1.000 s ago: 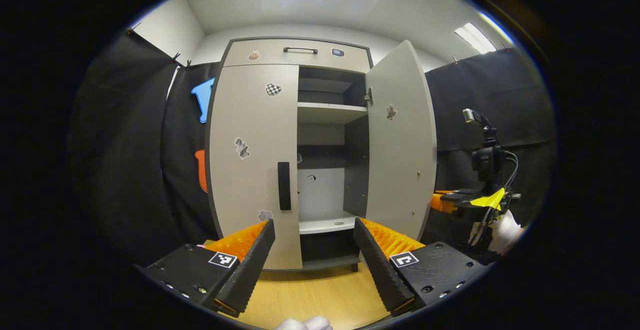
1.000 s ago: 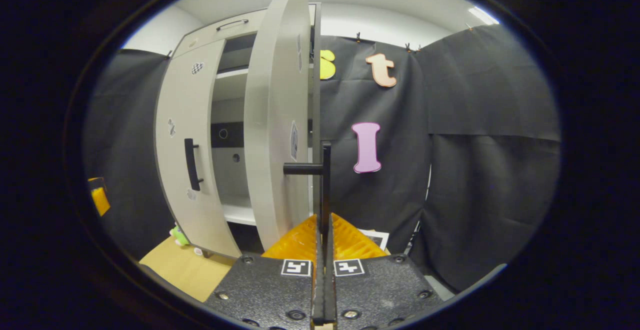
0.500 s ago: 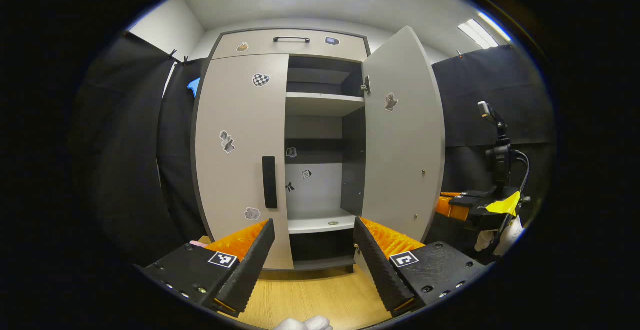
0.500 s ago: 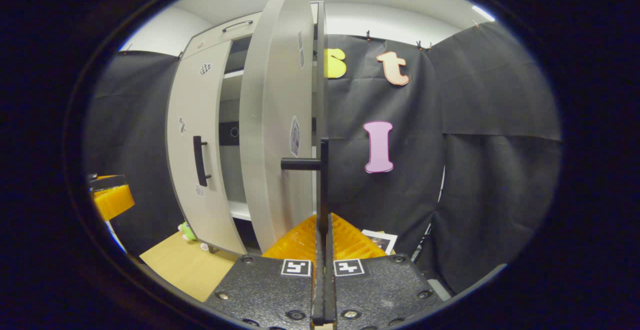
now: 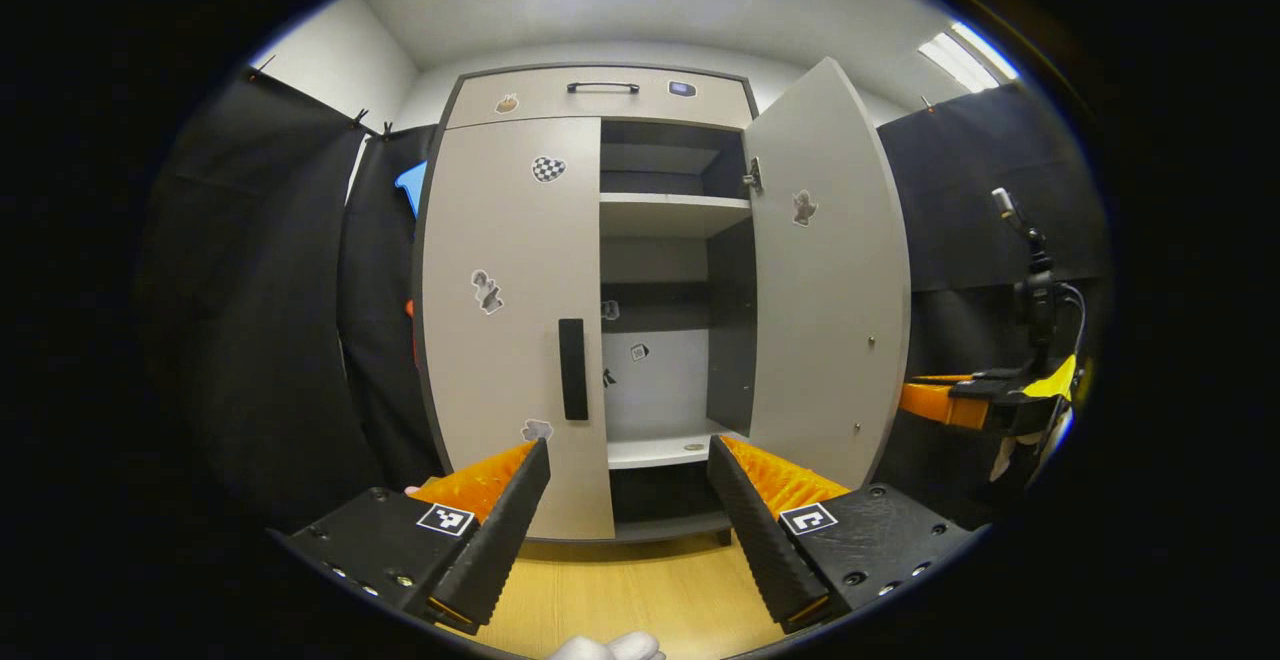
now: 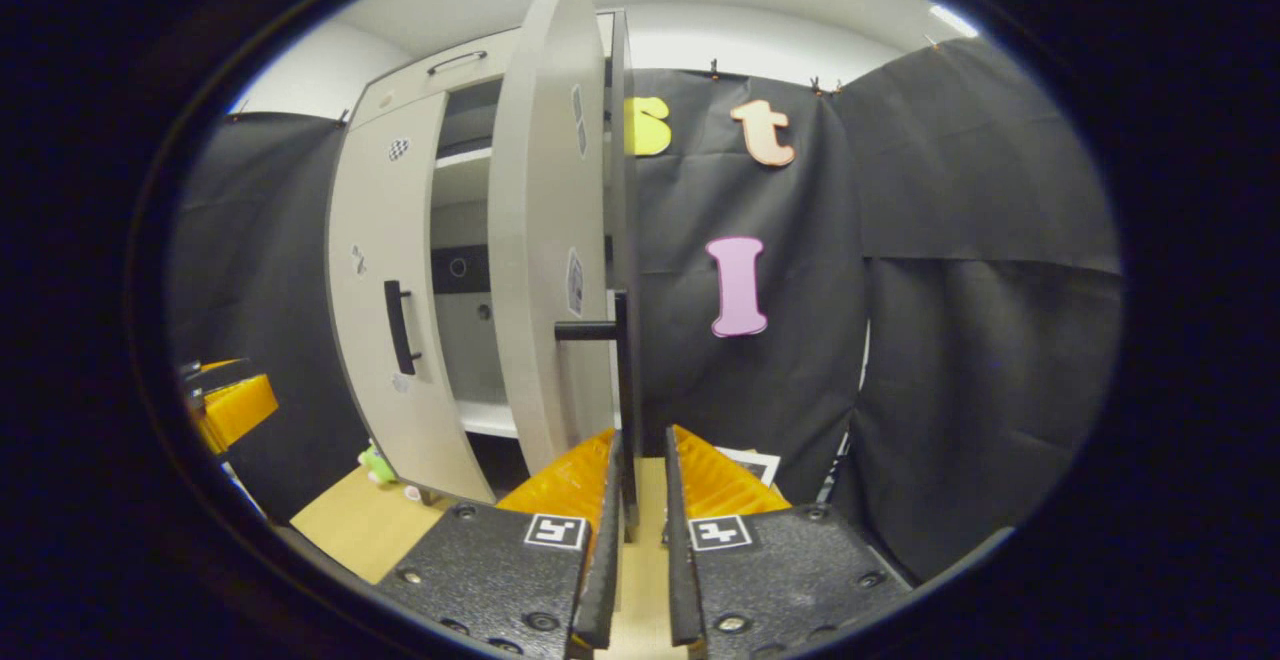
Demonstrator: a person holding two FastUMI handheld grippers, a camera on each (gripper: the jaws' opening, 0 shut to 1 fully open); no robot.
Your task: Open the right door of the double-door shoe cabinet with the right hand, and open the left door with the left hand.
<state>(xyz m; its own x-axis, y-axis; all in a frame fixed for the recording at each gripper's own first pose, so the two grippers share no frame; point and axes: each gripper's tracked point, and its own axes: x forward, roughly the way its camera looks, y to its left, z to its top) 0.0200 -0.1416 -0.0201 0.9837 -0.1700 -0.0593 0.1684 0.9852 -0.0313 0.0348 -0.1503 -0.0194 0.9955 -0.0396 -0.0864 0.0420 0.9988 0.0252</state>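
The shoe cabinet (image 5: pixel 520 320) is standing on the floor (image 5: pixel 620 590) against the booth wall. Its left door (image 5: pixel 500 240) is lying closed; its right door (image 5: pixel 830 280) is swinging outward, exposing shelves (image 5: pixel 665 212) behind.

right claw (image 6: pixel 640 500) parted, door handle (image 6: pixel 625 380) between fingers

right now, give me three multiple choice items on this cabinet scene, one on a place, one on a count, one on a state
1. Where is the left door's handle?
A. near the door's inner edge
B. near its hinge side
C. along its top

2. How many doors stand open?
A. none
B. one
C. two

3. How do the right gripper's jaws stand around the right door's handle?
A. clamped tight
B. slightly apart
C. far away from it

Answers:
1 A, the bar sits beside the open middle.
2 B, the right door is swung out and the left door is flat shut.
3 B, gaps show beside the bar.
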